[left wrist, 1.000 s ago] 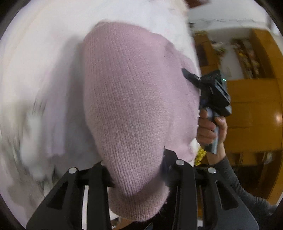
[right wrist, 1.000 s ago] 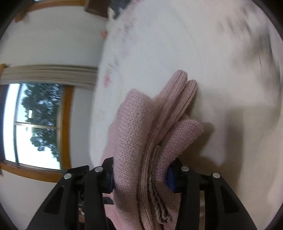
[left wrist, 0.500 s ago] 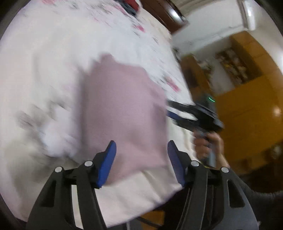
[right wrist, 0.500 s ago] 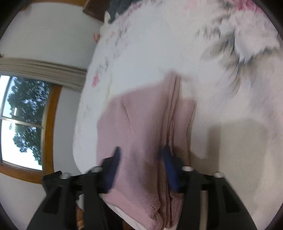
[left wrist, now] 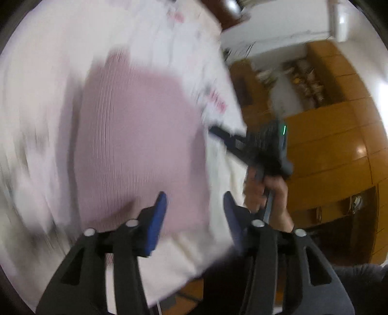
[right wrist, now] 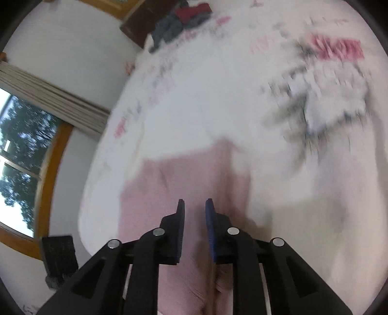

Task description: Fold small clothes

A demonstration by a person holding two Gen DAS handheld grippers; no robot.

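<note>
Nearest, the left tool (left wrist: 195, 202) hangs with its blue-padded jaws spread wide and empty. The right tool (right wrist: 194, 206) has its jaws a narrow gap apart, holding nothing. Under both, the folded pink knitted garment (left wrist: 138, 143) lies flat by the near edge of the white floral-printed bed (right wrist: 198, 97). Dark clothes (right wrist: 179, 21) are heaped at the far edge.

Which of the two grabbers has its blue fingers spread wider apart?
The left gripper. In its own view a broad gap separates its fingers above the pink knit garment. The right gripper is also empty, but shows only a narrow slit.
</note>
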